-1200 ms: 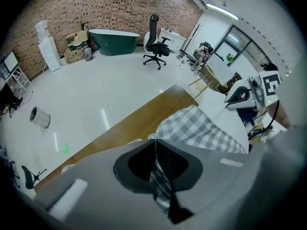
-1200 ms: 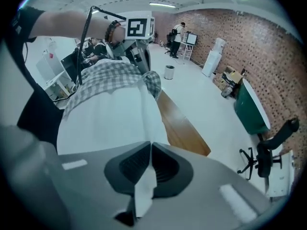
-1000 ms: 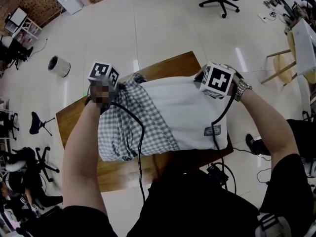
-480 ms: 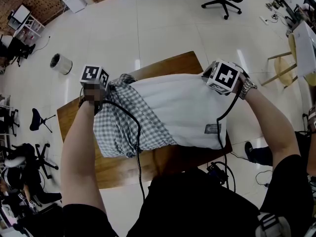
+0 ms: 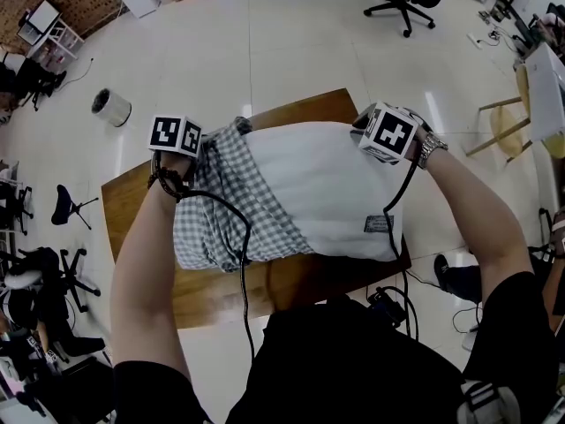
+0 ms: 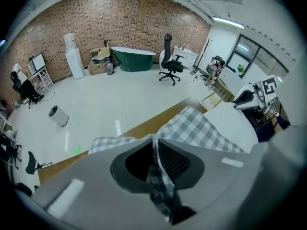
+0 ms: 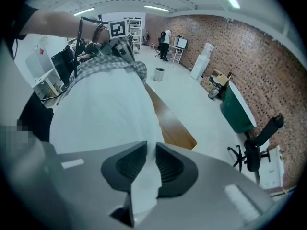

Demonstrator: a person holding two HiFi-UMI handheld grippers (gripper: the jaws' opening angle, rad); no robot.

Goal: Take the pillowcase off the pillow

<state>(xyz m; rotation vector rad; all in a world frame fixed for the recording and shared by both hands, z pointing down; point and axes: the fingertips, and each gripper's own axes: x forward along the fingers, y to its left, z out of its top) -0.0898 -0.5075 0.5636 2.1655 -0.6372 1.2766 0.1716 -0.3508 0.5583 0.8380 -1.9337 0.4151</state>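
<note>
You're at a wooden table (image 5: 132, 210) on a glossy white floor (image 5: 265, 51), with a brick wall (image 6: 120, 23) beyond. The white pillow (image 5: 327, 184) lies across the table, the checked pillowcase (image 5: 221, 210) bunched over its left end. Your left gripper (image 6: 156, 145) nips the pillowcase and your right gripper (image 7: 149, 152) nips pillow fabric. Both jaws have just eased slightly apart. The pillowcase's edge has barely shifted since a second ago.

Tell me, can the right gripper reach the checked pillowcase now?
Probably, once freed: the pillow lies bare up to the pillowcase, but the right gripper, jaws just easing open, has the pillow's white corner between them.
</note>
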